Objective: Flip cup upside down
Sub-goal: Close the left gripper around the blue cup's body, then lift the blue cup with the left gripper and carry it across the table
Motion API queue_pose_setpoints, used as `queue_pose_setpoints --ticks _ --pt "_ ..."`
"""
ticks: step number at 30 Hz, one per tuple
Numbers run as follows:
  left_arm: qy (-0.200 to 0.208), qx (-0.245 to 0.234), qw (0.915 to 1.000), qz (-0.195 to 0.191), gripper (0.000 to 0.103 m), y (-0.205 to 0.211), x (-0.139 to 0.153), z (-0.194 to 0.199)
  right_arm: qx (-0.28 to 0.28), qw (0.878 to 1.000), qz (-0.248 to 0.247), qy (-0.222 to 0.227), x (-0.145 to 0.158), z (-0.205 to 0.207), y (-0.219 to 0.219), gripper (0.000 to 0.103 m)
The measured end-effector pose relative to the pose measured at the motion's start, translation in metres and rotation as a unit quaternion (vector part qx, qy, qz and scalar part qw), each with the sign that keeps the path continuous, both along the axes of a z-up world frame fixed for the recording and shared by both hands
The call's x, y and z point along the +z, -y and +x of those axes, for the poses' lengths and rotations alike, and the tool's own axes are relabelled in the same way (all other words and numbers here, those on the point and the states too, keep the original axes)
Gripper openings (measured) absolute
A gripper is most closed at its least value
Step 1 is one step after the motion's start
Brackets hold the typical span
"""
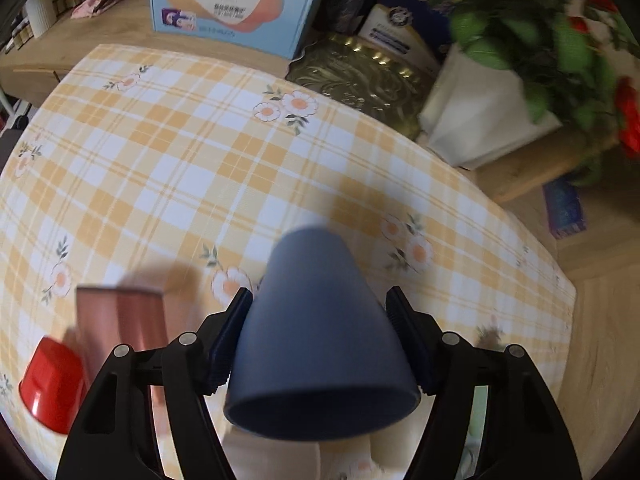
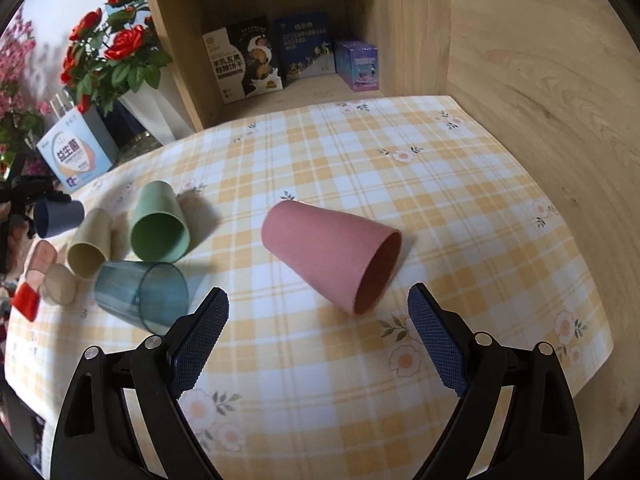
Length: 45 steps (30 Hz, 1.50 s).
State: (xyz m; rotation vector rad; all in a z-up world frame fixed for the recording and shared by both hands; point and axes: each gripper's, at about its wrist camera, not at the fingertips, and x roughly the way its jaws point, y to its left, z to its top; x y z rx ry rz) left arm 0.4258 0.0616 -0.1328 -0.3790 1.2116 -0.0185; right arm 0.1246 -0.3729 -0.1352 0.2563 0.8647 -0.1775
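My left gripper [image 1: 320, 300] is shut on a dark blue cup [image 1: 316, 344], held above the chequered tablecloth [image 1: 168, 168] with its mouth toward the camera. The same cup shows small at the far left of the right wrist view [image 2: 58, 218]. My right gripper [image 2: 318, 300] is open and empty, just in front of a pink cup [image 2: 332, 252] lying on its side with its mouth toward the lower right.
Green [image 2: 160, 224], beige [image 2: 90, 248] and clear blue [image 2: 140, 296] cups lie on their sides at left. A copper cup [image 1: 120, 320] and a red cup [image 1: 52, 388] sit at lower left. A box [image 1: 236, 0], a flower vase [image 1: 488, 120] and a wooden shelf [image 2: 400, 40] stand behind.
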Motion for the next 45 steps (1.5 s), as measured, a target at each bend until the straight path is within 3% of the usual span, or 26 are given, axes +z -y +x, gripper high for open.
queue_pose_setpoints --ticks 11,16,24,31,36,42,45 --pt "0.059 -0.071 0.9951 -0.036 0.066 0.03 0.07 -0.095 -0.015 0.999 0.008 0.035 0.024 -0.037 -0.002 0.088" --pt "0.065 -0.145 0.9866 -0.037 0.066 0.067 0.084 -0.159 -0.024 0.998 0.012 0.049 0.03 -0.058 0.002 0.088" --pt "0.022 -0.22 0.9716 -0.084 0.066 0.141 0.061 -0.231 -0.035 0.998 0.02 0.055 0.026 -0.083 0.012 0.088" --pt "-0.01 -0.257 0.9603 -0.107 0.066 0.211 0.03 -0.25 -0.06 0.996 0.024 0.056 0.022 -0.099 0.04 0.088" --pt "-0.002 -0.249 0.963 -0.103 0.066 0.252 0.014 -0.235 -0.074 0.996 0.022 0.05 0.018 -0.104 0.061 0.088" --pt "0.031 -0.225 0.9716 -0.067 0.066 0.291 -0.005 -0.215 -0.083 0.995 0.011 0.048 0.017 -0.109 0.078 0.088" --pt "0.036 -0.234 0.9711 -0.031 0.066 0.307 -0.018 -0.219 -0.092 0.995 0.012 0.046 0.015 -0.113 0.085 0.088"
